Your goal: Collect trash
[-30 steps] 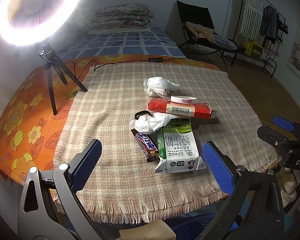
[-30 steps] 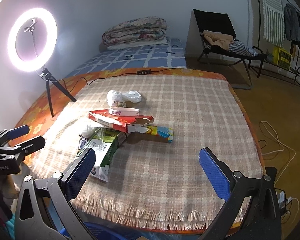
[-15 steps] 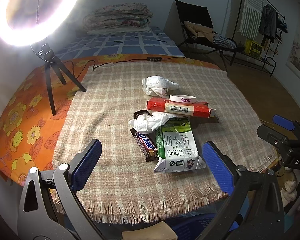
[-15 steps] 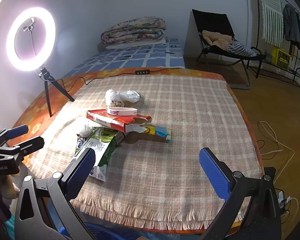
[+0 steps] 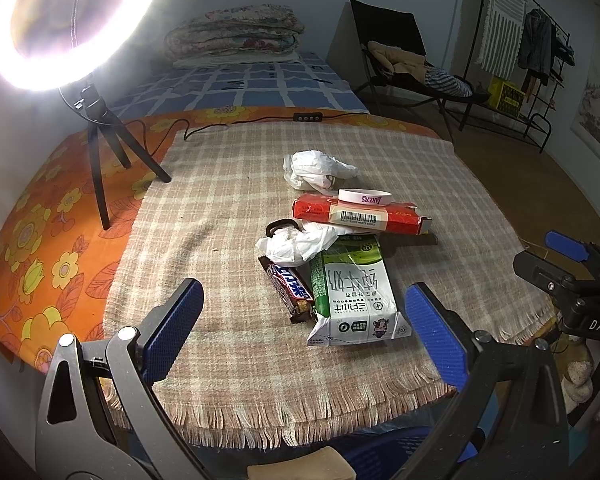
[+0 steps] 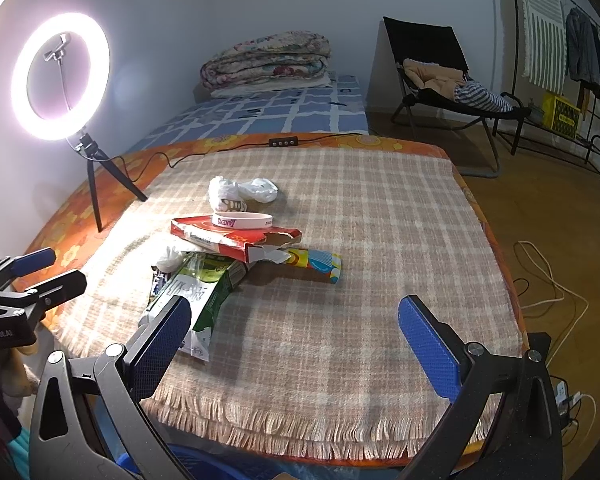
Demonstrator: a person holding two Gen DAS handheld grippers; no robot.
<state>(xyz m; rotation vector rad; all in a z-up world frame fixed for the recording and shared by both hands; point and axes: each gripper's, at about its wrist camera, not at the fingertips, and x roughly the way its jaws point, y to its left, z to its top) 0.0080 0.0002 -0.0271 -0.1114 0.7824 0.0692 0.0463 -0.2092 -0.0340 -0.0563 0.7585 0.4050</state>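
A pile of trash lies mid-table on the checked cloth (image 5: 220, 208): a green and white milk carton (image 5: 350, 288), a chocolate bar wrapper (image 5: 288, 286), crumpled white tissue (image 5: 300, 242), a red box (image 5: 360, 214) with a white wristband (image 5: 364, 196) on it, and a crumpled white plastic bag (image 5: 314, 170). A colourful wrapper (image 6: 314, 262) pokes out under the red box (image 6: 236, 234). My left gripper (image 5: 304, 332) is open and empty near the front edge, before the carton. My right gripper (image 6: 296, 340) is open and empty to the carton's (image 6: 196, 300) right.
A lit ring light on a tripod (image 5: 96, 132) stands at the table's left, its cable (image 5: 240, 122) along the far edge. A blue basket (image 5: 384, 452) sits below the front edge. A bed, folding chair (image 6: 440, 84) and clothes rack are behind; cables (image 6: 548, 280) lie on the floor.
Both grippers have drifted slightly; the trash pile sits a little lower and nearer in the views. Nothing was taken hold of.
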